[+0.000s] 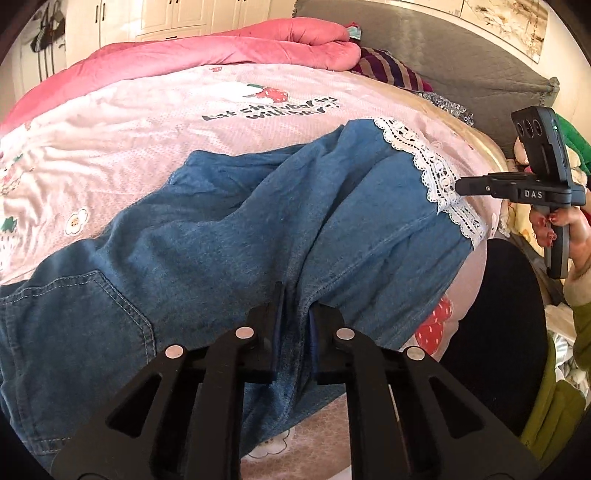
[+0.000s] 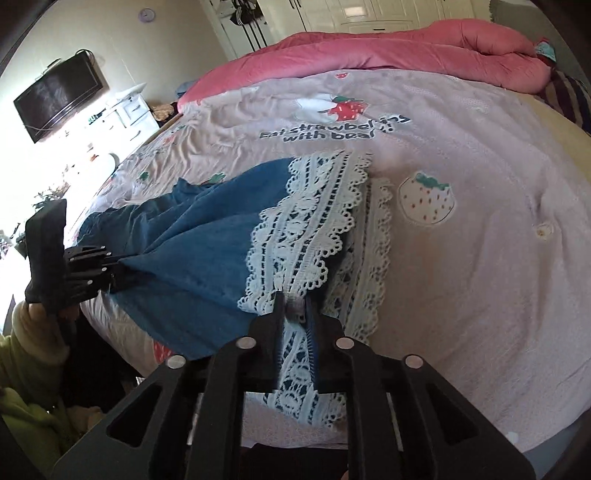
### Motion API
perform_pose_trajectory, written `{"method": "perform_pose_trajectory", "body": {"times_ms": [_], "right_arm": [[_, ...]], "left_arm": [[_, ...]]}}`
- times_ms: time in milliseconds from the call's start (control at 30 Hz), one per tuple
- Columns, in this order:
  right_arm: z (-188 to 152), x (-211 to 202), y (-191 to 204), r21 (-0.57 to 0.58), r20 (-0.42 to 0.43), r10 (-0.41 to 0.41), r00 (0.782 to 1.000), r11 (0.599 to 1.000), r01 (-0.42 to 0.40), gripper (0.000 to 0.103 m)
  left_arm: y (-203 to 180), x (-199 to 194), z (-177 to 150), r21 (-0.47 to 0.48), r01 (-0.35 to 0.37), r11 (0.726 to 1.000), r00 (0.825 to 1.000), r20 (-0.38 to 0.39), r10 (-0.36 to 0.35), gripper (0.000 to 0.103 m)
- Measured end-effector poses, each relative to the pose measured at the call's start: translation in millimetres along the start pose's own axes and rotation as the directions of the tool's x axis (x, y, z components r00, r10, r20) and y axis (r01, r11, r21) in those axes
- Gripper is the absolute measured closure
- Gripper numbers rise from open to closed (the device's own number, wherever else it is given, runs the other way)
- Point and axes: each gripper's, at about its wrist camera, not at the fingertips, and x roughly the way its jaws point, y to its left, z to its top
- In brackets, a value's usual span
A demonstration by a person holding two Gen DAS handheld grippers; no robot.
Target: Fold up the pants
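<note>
On the bed (image 2: 480,258), both jaws grip the pants (image 1: 221,229), right gripper (image 2: 295,310) clenched on thin lace hem (image 2: 310,221), which could slip or tear.

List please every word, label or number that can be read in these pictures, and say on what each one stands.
"DAS": white letters on the black body of the right gripper, seen from the left wrist view.
"Eat strawberries with bear": dark print on the pink bedsheet; the end of both lines is creased, so the last letters are unsure.
The round wall clock is too small to read.
</note>
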Motion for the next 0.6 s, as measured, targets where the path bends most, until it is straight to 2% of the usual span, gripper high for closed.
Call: {"method": "perform_pose_trajectory", "body": {"times_ms": [33,67,133,200,233,367,467,600], "right_arm": [[0,1,2,-0.009,0.001,0.003,1.0,1.0,-0.003,0.073],[-1,2,3,-0.021,0.0,0.005,1.0,1.0,-0.005,0.071],[0,5,7,-0.056,-0.015,-0.002,1.0,0.998,0.001,0.071],[-1,9,8,-0.078,-0.049,-0.014,0.999,0.997,0.011,0.085],[-2,7,7,-0.079,-0.064,-0.004,0.998,0.997,-0.001,0.096],[-5,-16,1,-0.094,-0.052,0.015,0.999,0.995,-0.02,0.097],[-11,-37,-6,-0.07,-0.029,0.048,0.998,0.996,-0.05,0.097],[-28,-37,-6,-0.085,-0.072,0.027,0.997,0.996,-0.033,0.097]], "left_arm": [[-1,0,0,0.004,-0.003,1.0,1.0,-0.002,0.003,0.096],[-3,1,1,0.01,-0.011,1.0,1.0,-0.005,0.011,0.096],[-5,3,1,0.021,-0.026,0.999,1.0,-0.009,0.026,0.096],[-5,8,1,0.03,-0.037,0.999,0.999,-0.019,0.037,0.096],[-5,11,1,0.036,-0.05,0.998,0.998,-0.028,0.051,0.098],[-9,1,5,0.072,-0.055,0.996,0.998,-0.019,0.056,0.1],[-13,-10,4,0.112,-0.025,0.993,1.0,-0.009,0.026,0.1],[-34,-9,-9,0.221,-0.047,0.974,0.998,-0.021,0.053,0.097]]}}
